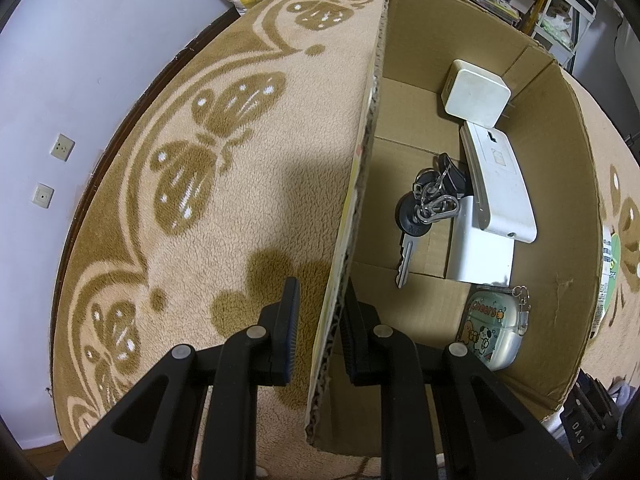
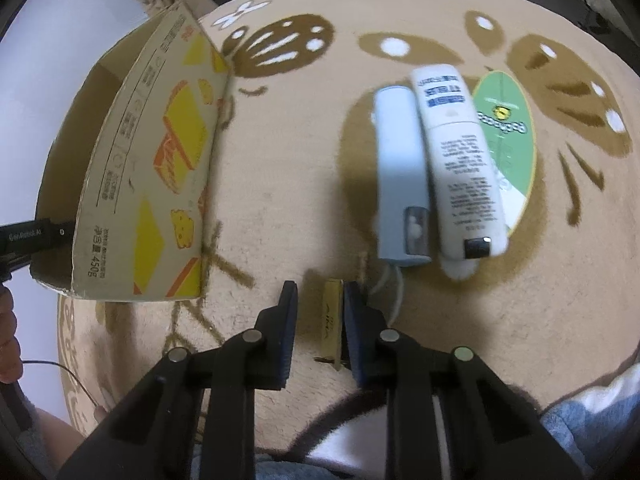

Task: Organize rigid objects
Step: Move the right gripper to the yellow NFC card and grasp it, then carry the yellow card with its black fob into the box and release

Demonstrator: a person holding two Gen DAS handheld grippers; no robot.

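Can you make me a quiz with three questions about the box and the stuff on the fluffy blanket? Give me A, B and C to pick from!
1. Where are the keys?
A. on the blanket
B. inside the cardboard box
C. on a shelf

2. What colour is the round disc next to the white tube?
A. red
B. green
C. purple

3. What is the left gripper doing?
A. pinching the box's side wall
B. holding the keys
C. lifting the tube

Answers:
1 B: the keys lie on the box floor among the white items.
2 B: the disc's face is plainly green.
3 A: the cardboard wall stands between its two closed-in fingers.
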